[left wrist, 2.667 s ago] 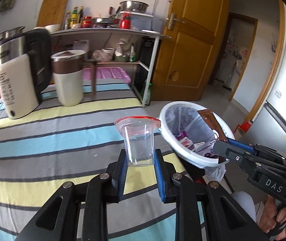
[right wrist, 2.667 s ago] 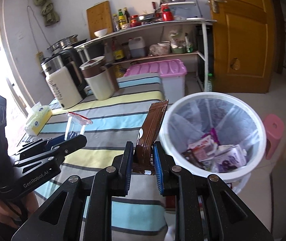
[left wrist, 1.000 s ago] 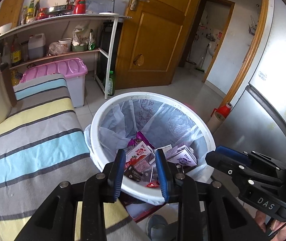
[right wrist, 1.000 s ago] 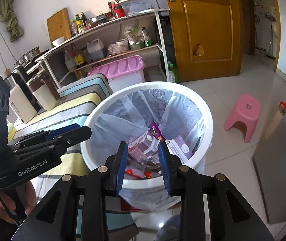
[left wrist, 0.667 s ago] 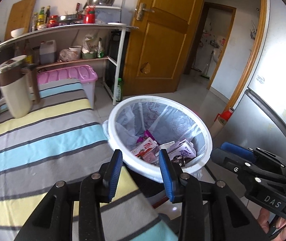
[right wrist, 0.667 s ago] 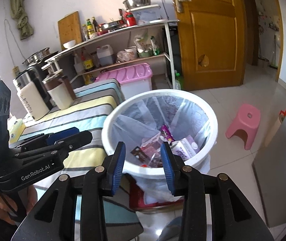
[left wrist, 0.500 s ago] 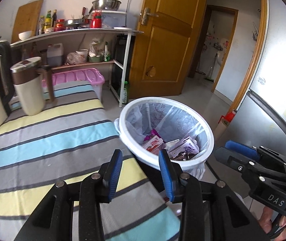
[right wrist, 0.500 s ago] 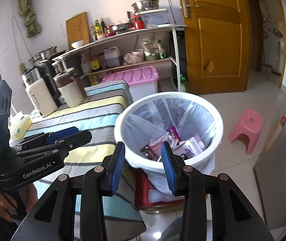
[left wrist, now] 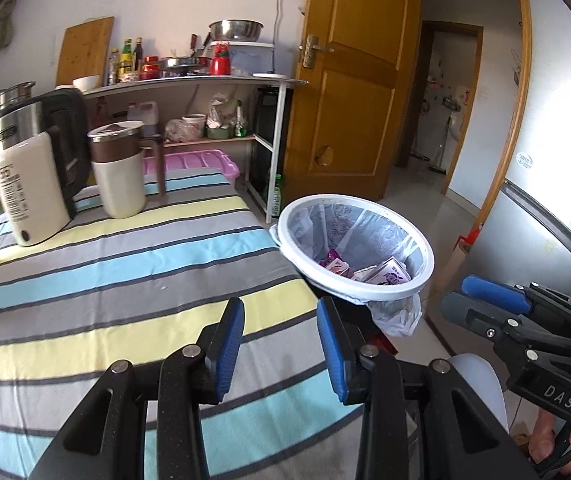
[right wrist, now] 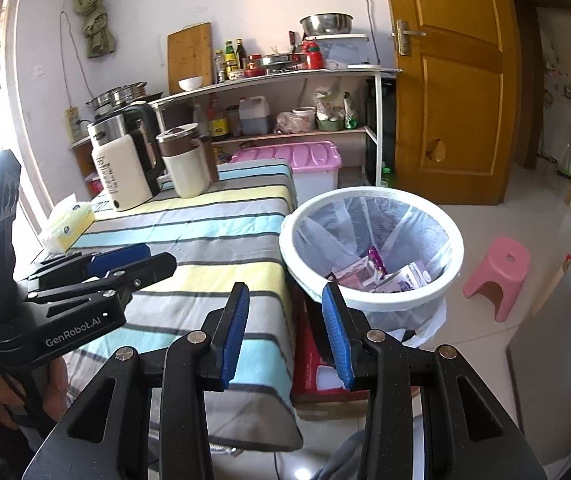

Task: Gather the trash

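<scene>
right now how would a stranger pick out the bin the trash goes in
Start at the striped table; just off its right edge, before the wooden door, stands the round white plastic bin. Unlike the pink stool nearby, it has a clear liner and holds cartons.

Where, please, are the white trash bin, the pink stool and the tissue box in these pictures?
white trash bin (right wrist: 389, 305): right wrist view, on its near rim.
pink stool (right wrist: 499, 266): right wrist view, on its seat.
tissue box (right wrist: 67, 227): right wrist view, on its top face.
</scene>
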Demonstrator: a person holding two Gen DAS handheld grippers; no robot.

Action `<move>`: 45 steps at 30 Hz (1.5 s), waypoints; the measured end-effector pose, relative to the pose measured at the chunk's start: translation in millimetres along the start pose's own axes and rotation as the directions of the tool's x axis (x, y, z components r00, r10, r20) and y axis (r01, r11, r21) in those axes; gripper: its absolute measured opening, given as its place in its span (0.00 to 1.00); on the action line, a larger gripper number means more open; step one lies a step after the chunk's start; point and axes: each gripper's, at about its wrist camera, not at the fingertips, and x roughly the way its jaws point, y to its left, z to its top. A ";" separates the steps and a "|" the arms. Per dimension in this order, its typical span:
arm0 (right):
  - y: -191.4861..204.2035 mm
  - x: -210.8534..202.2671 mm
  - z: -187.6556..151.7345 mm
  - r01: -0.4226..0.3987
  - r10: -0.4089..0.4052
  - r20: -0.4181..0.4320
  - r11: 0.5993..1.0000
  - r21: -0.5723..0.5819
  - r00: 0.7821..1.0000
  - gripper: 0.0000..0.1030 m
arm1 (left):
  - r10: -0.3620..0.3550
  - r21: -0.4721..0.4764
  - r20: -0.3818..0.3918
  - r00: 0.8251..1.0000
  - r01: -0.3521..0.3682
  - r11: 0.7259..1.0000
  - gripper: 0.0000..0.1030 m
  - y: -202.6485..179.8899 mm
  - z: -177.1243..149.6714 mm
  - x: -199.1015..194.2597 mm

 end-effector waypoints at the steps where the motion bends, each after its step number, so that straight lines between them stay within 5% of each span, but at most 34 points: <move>1: 1.7 -1.9 -1.3 -0.003 0.003 0.002 1.000 -0.003 1.000 0.38 | 0.005 -0.003 0.001 1.000 -0.005 1.000 0.37 0.8 -2.1 -3.0; 13: 17.6 -22.5 -17.1 -0.011 0.011 0.012 0.999 -0.037 1.000 0.39 | 0.054 -0.023 0.025 0.998 -0.054 0.998 0.37 8.1 -20.7 -30.5; 45: 18.3 -30.3 -19.2 -0.011 0.012 0.025 0.999 -0.034 1.000 0.46 | 0.047 -0.016 0.023 0.999 -0.046 0.999 0.37 5.9 -25.5 -39.3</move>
